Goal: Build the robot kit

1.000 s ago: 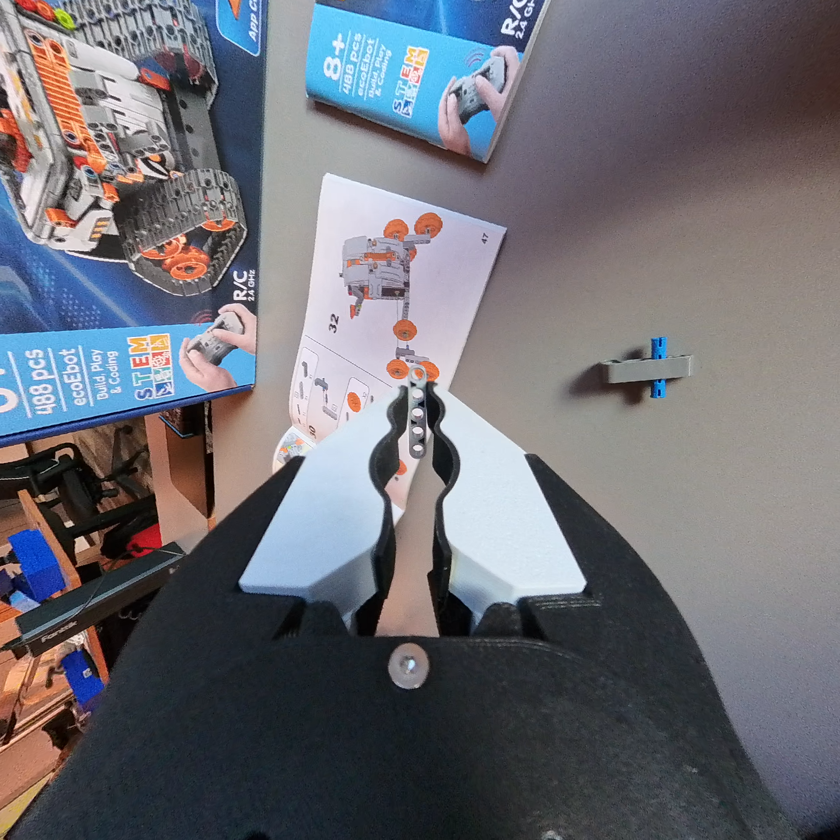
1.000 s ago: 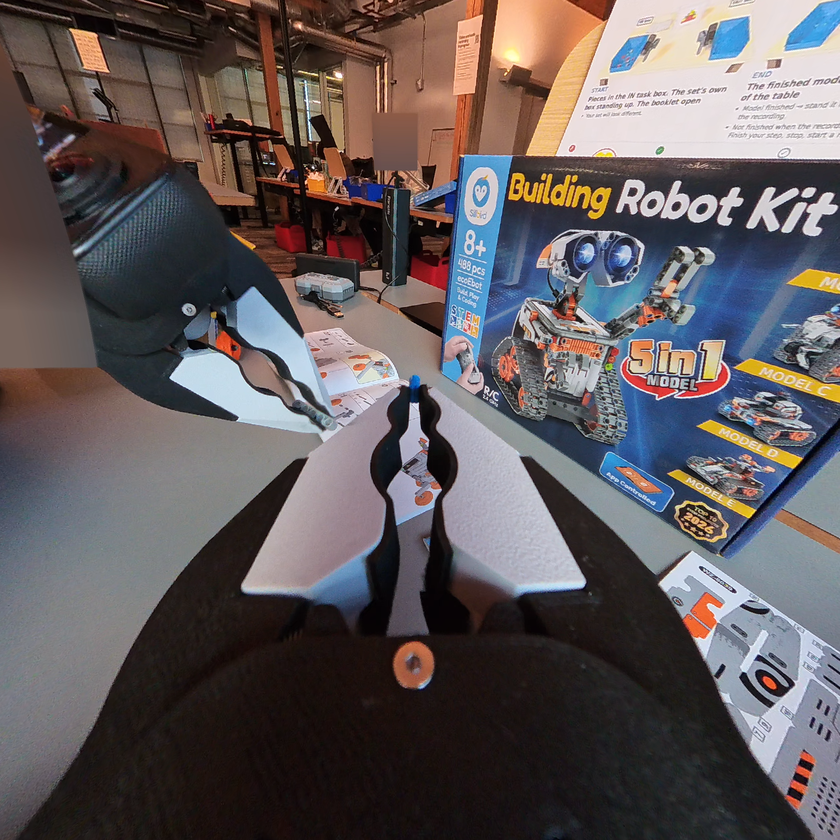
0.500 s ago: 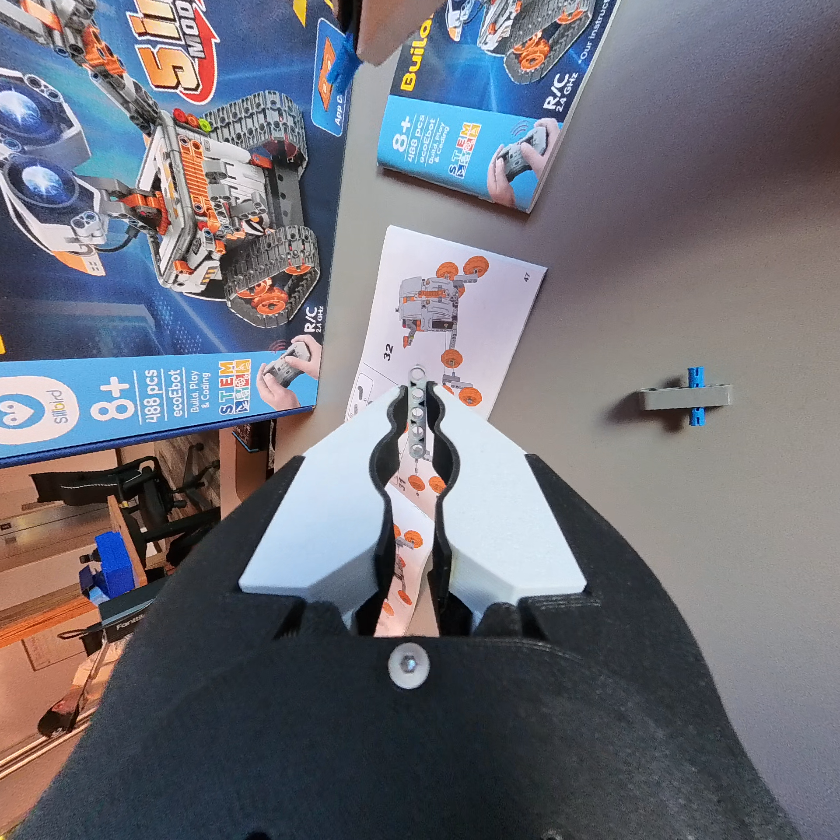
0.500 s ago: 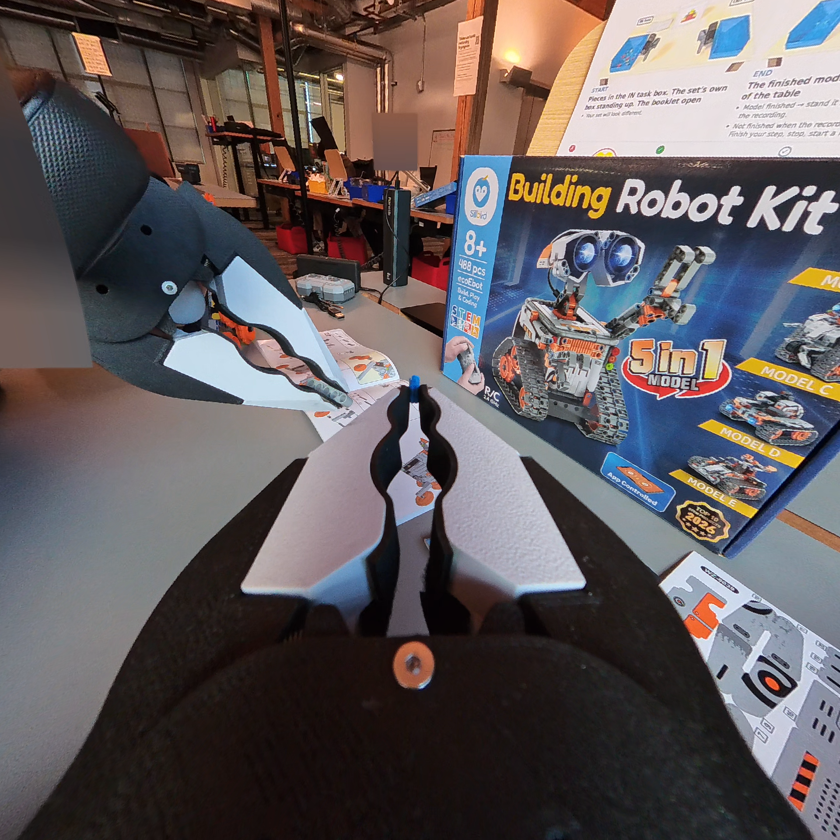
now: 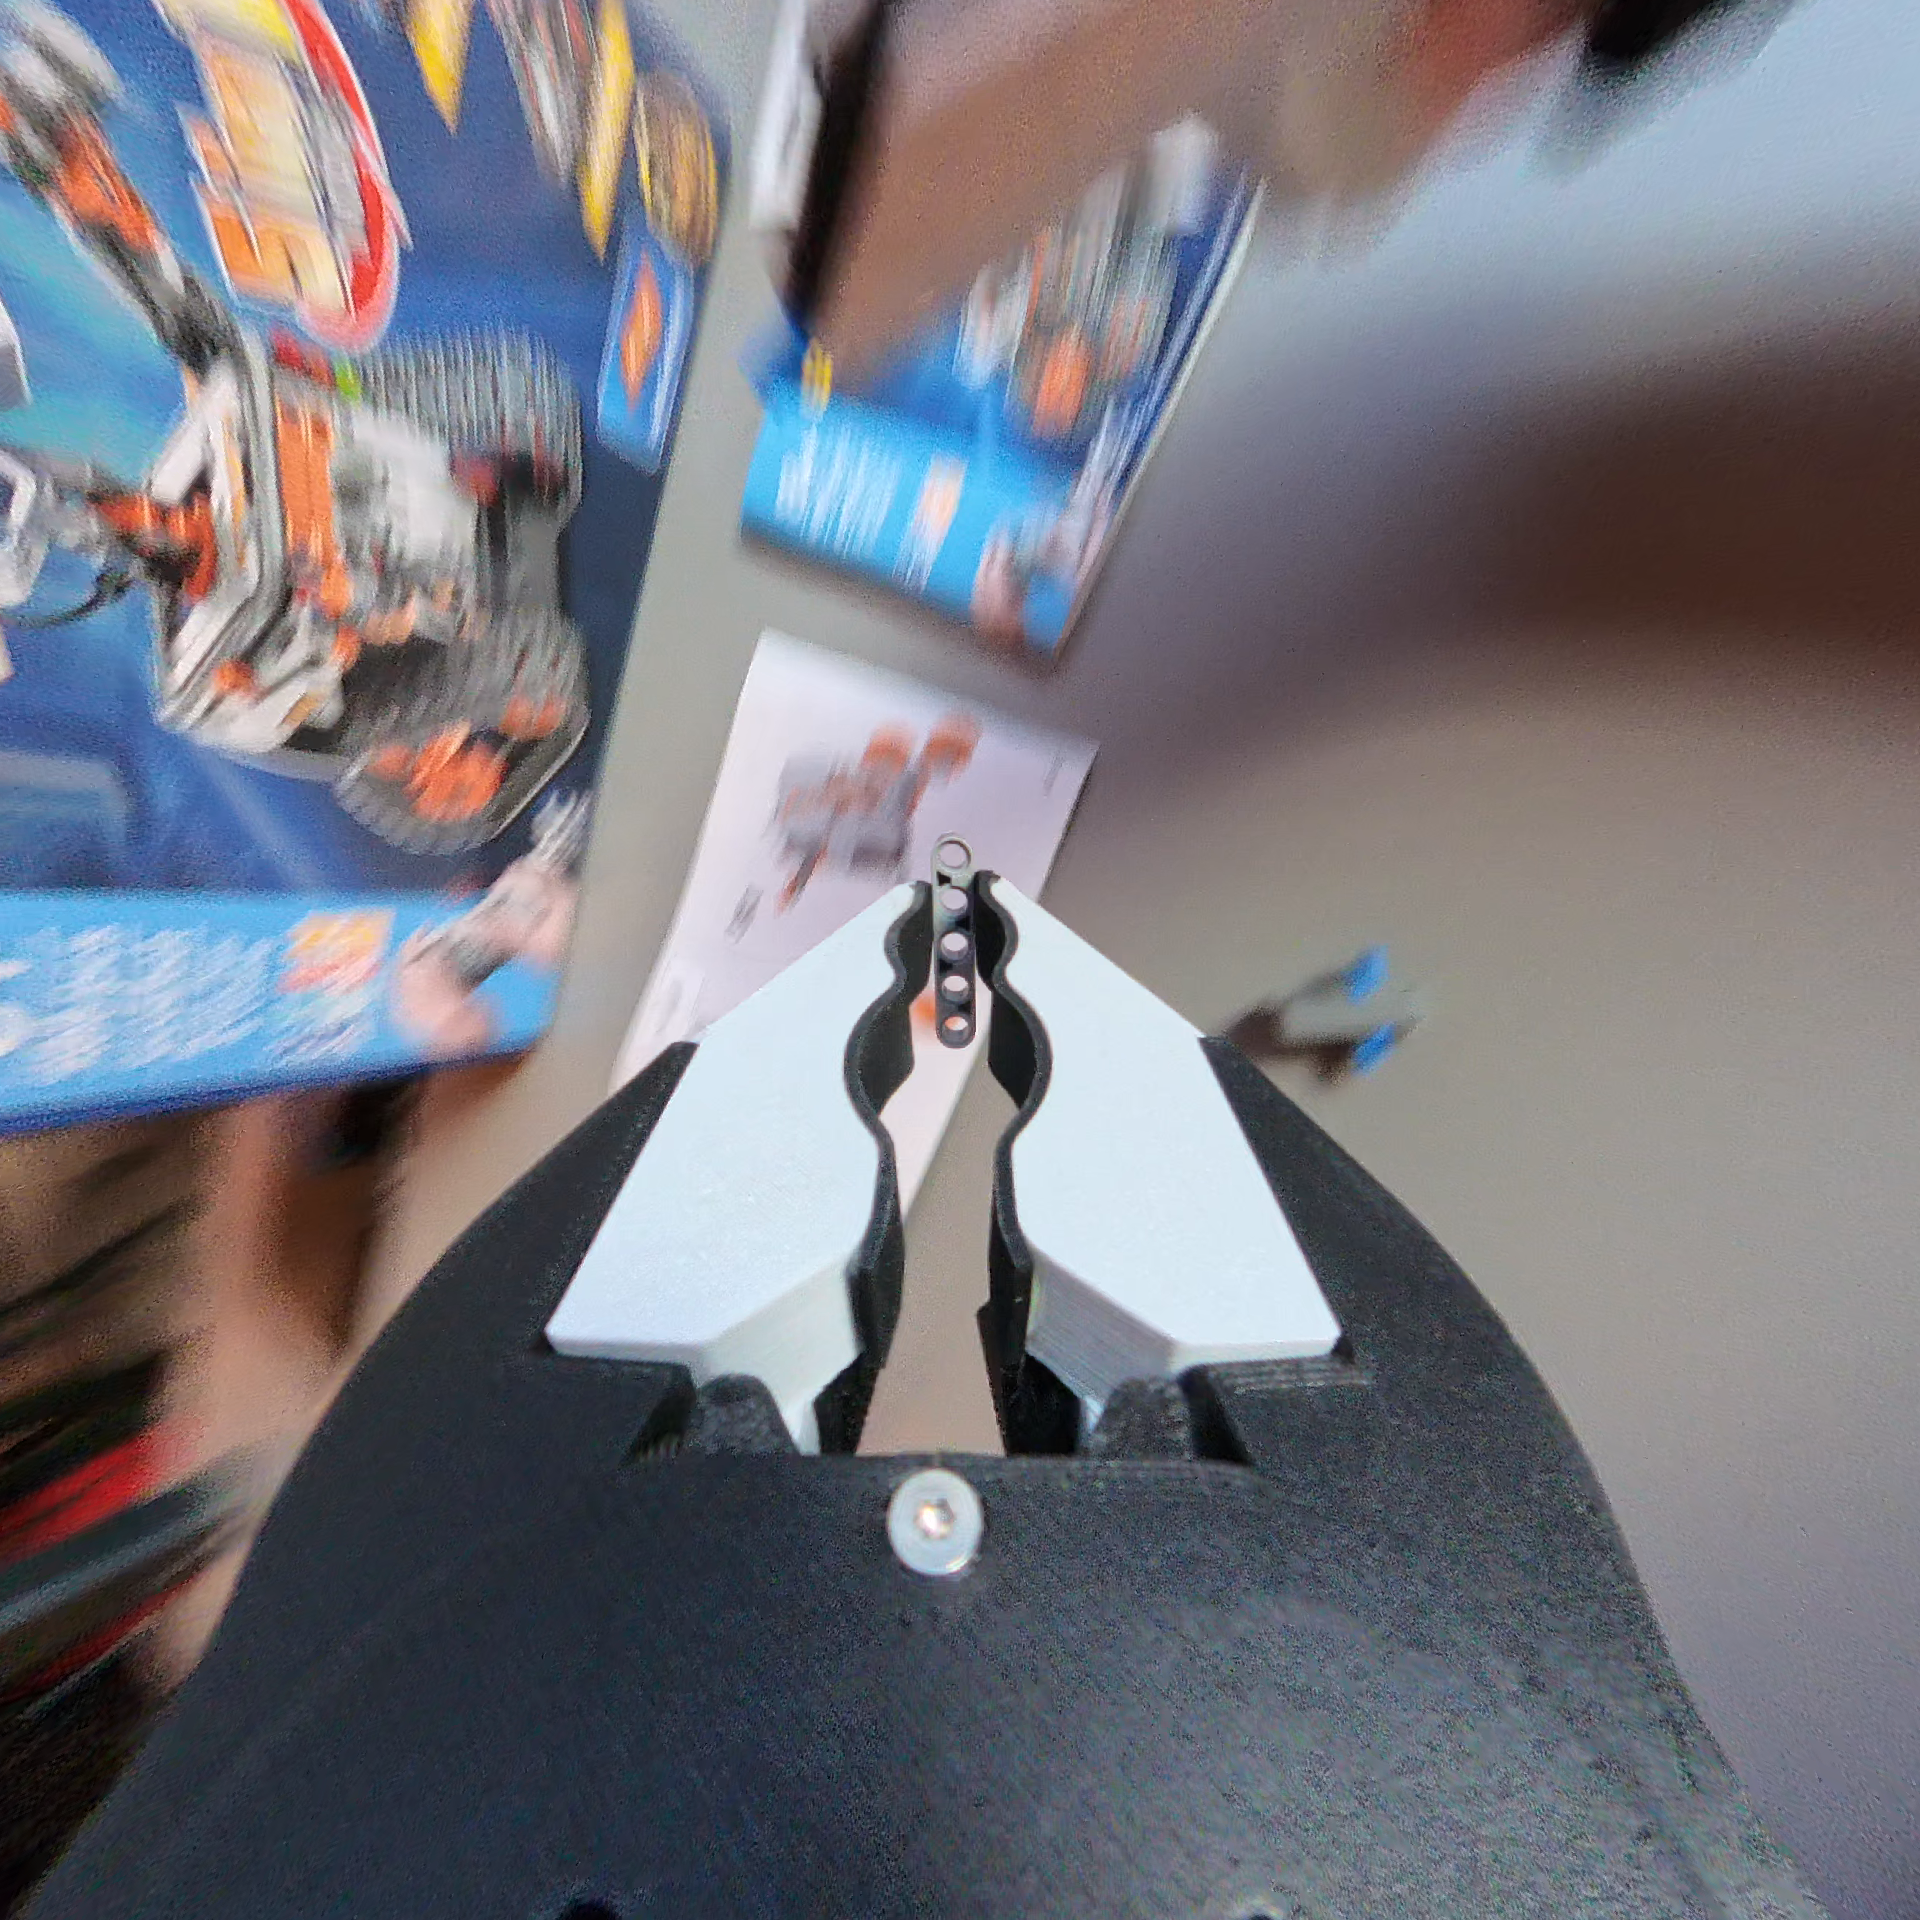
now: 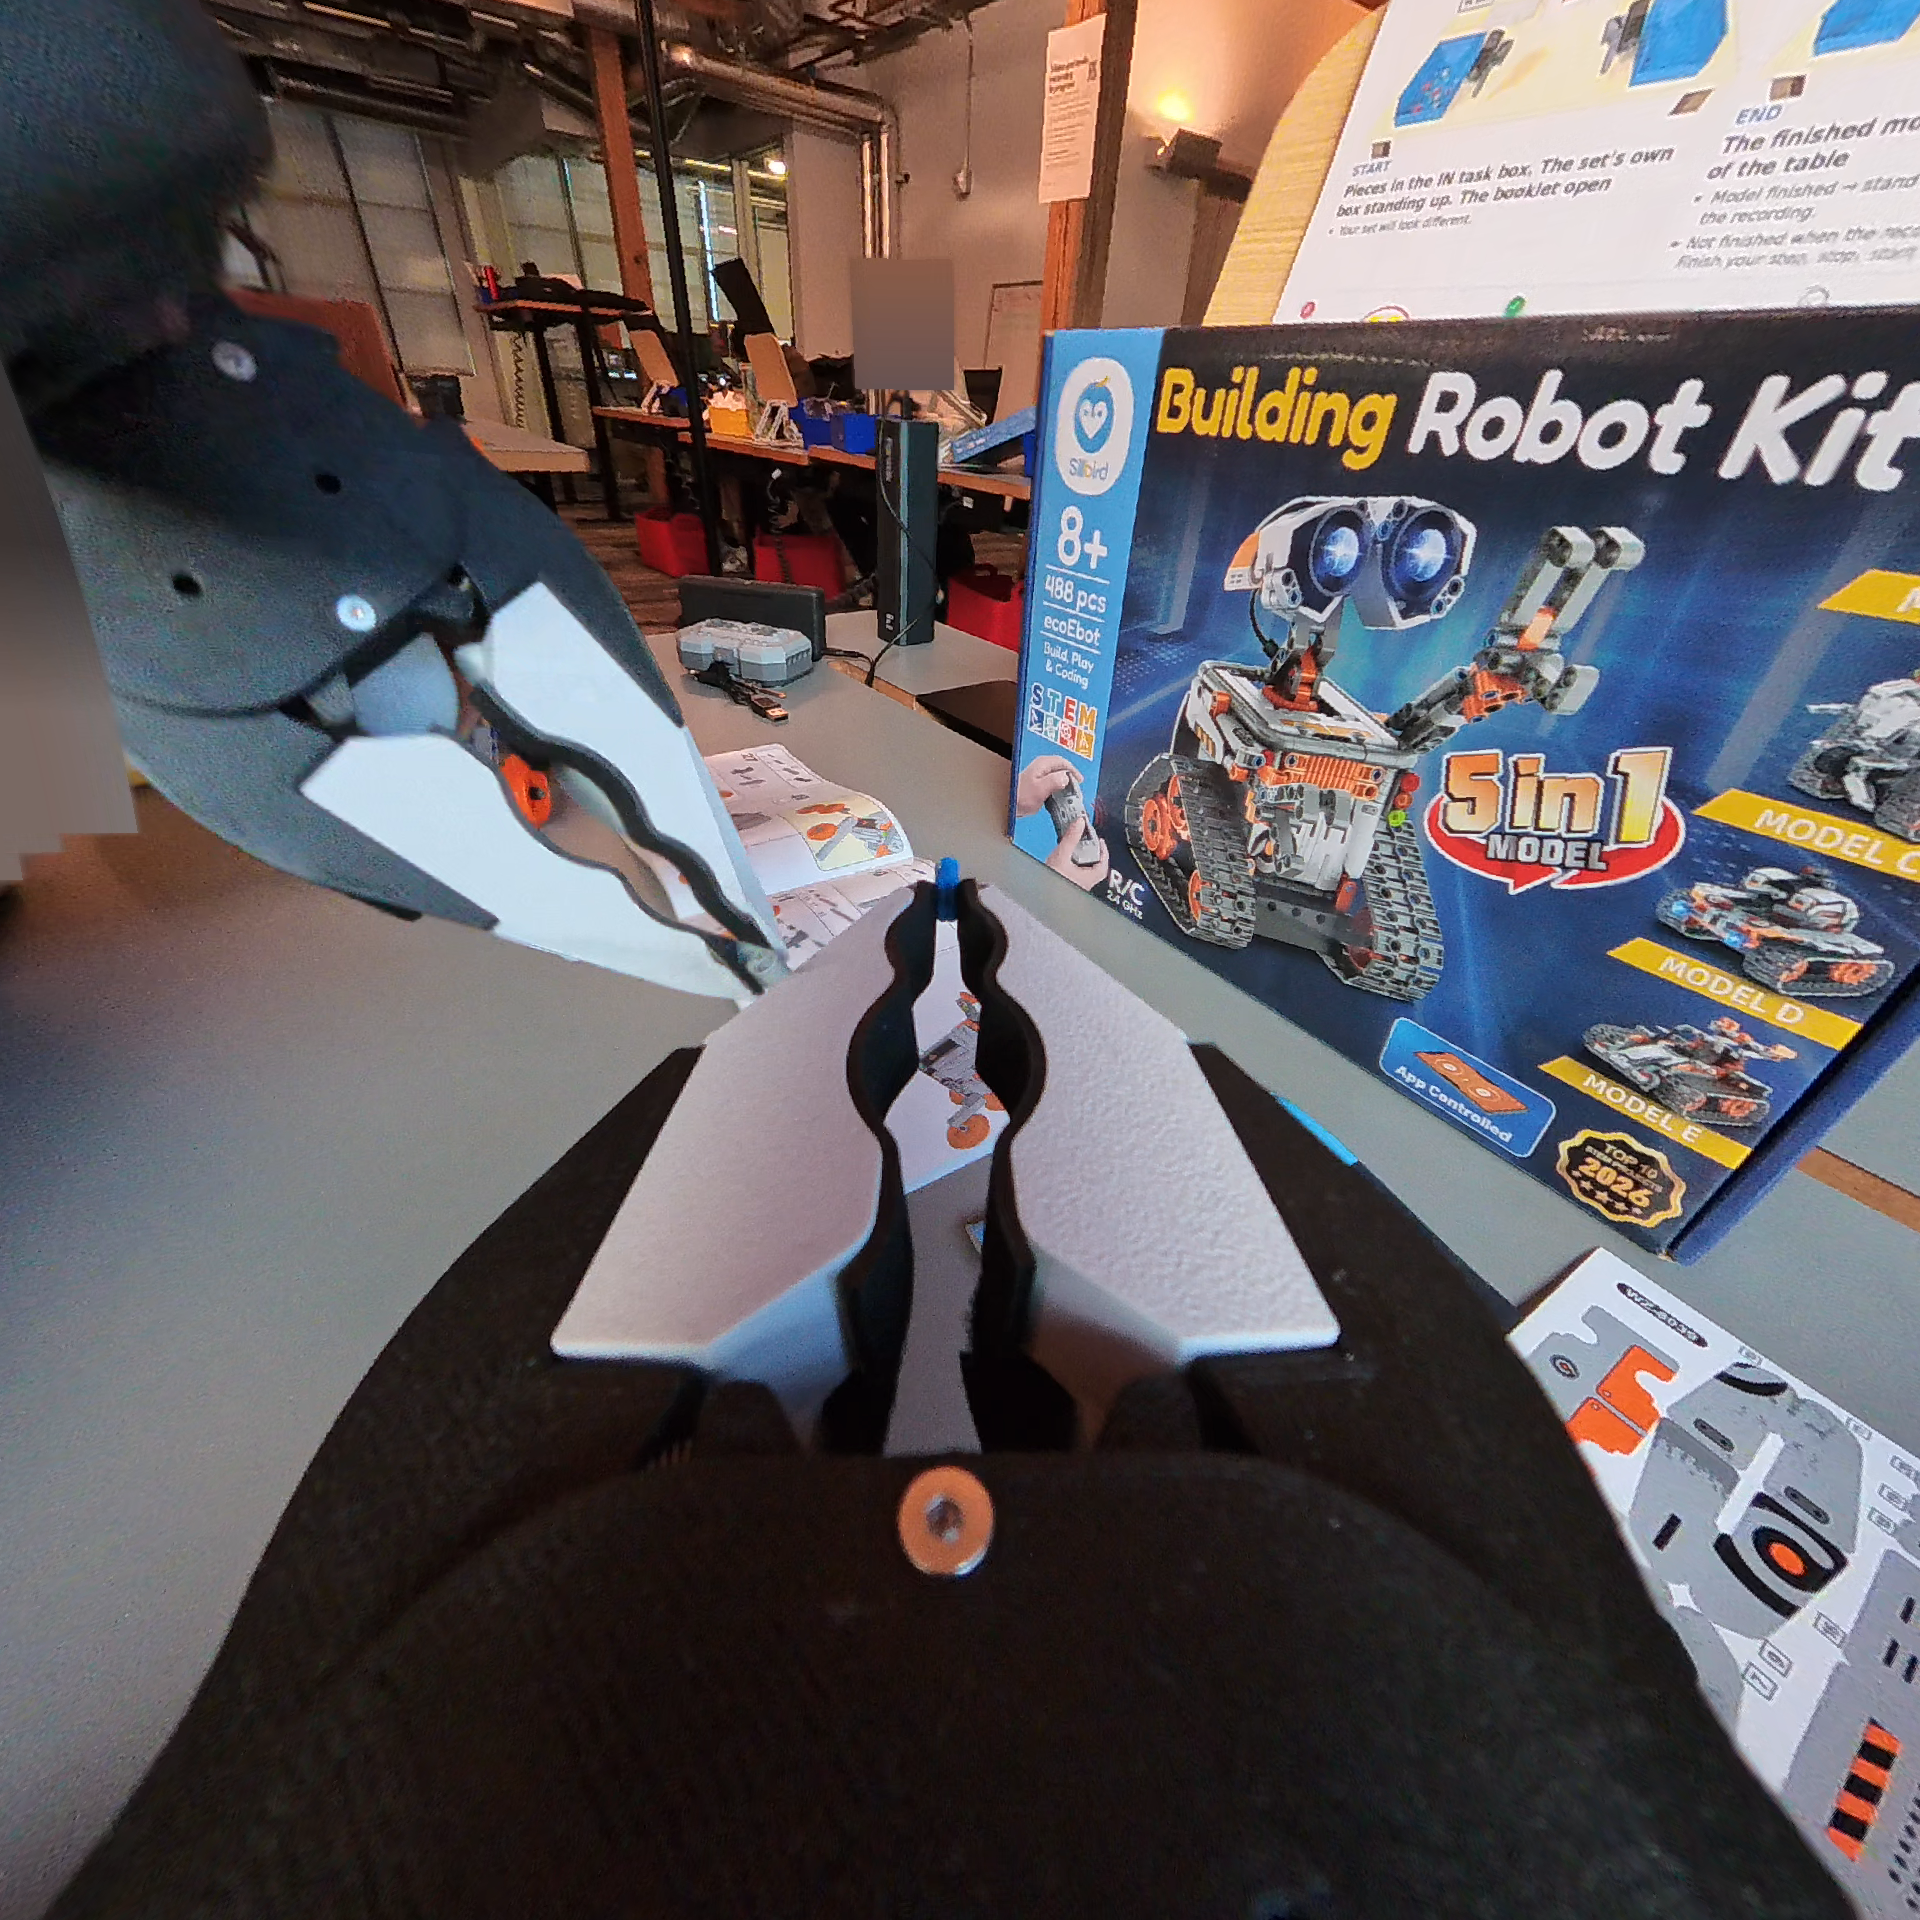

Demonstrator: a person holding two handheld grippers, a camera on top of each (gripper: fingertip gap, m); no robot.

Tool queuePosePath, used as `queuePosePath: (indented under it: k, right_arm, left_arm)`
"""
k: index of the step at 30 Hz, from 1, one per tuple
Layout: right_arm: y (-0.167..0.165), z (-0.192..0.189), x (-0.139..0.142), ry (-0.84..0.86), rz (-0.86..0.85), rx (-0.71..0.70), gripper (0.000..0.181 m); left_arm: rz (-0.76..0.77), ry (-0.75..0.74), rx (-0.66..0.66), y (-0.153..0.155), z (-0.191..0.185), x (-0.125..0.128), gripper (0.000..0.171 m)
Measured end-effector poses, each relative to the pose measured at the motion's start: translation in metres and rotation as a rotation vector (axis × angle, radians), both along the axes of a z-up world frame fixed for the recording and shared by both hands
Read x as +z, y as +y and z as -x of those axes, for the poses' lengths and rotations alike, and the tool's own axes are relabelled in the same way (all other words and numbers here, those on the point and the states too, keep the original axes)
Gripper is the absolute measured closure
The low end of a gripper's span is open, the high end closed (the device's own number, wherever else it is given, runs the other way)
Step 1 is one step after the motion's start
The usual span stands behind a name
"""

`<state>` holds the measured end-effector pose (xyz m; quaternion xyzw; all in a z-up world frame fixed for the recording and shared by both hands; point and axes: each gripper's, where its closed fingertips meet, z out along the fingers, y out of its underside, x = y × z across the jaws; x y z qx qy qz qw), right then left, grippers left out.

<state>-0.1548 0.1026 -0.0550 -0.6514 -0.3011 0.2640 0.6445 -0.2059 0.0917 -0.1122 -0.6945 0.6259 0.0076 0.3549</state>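
My left gripper [image 5: 954,894] is shut on a thin dark grey beam with holes [image 5: 954,956], held above the grey table; the beam's end sticks out past the tips. It also shows in the right wrist view [image 6: 753,961], close to the left of my right gripper's tips. My right gripper [image 6: 948,894] is shut on a small blue pin [image 6: 945,871], of which only the tip shows. A grey beam with a blue pin through it [image 5: 1340,1003] lies on the table [image 5: 1455,1143] to the right of the left gripper. The left wrist view is blurred.
The blue kit box [image 6: 1507,727] stands at the right of the table. An open instruction booklet [image 6: 821,831] lies beyond both grippers. A closed blue booklet [image 5: 987,416] lies farther off. A sticker sheet [image 6: 1766,1558] lies at the near right. Left tips to right tips: about 8 cm.
My left gripper has swung toward the right gripper with the beam in it, and now sits close beside its tips. The right gripper has stayed still.
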Motion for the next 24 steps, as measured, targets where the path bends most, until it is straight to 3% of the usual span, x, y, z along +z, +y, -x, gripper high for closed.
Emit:
queuePosePath:
  k: [2,5,7,9,11,15,16,20,24]
  right_arm:
    - [0.002,-0.003,0.001,0.037,0.014,0.003,0.178]
    - [0.004,-0.01,0.006,0.104,0.034,0.008,0.178]
    - [0.006,-0.016,0.009,0.155,0.044,0.001,0.178]
    - [0.008,-0.021,0.01,0.186,0.055,-0.005,0.178]
    - [0.008,-0.022,0.012,0.203,0.059,-0.003,0.178]
    - [0.004,-0.014,0.013,0.179,0.051,0.014,0.178]
    - [0.003,-0.012,0.012,0.162,0.049,0.016,0.178]
    - [0.0,-0.006,0.009,0.114,0.046,0.017,0.178]
    - [-0.006,-0.005,0.013,0.109,0.027,0.013,0.178]
  left_arm:
    - [0.198,-0.225,-0.039,-0.016,-0.018,0.017,0.166]
    - [0.513,-0.587,-0.115,-0.039,-0.034,0.066,0.166]
    - [0.616,-0.755,-0.142,-0.043,-0.034,0.097,0.167]
    - [0.53,-0.772,-0.145,-0.04,-0.03,0.108,0.167]
    - [0.327,-0.698,-0.085,-0.027,-0.022,0.109,0.167]
    - [-0.338,-0.327,0.154,0.023,0.021,0.115,0.166]
    - [-0.425,-0.27,0.178,0.026,0.027,0.118,0.166]
    - [-0.366,-0.267,0.182,0.009,0.021,0.111,0.166]
    - [-0.408,-0.223,0.187,0.001,0.022,0.11,0.166]
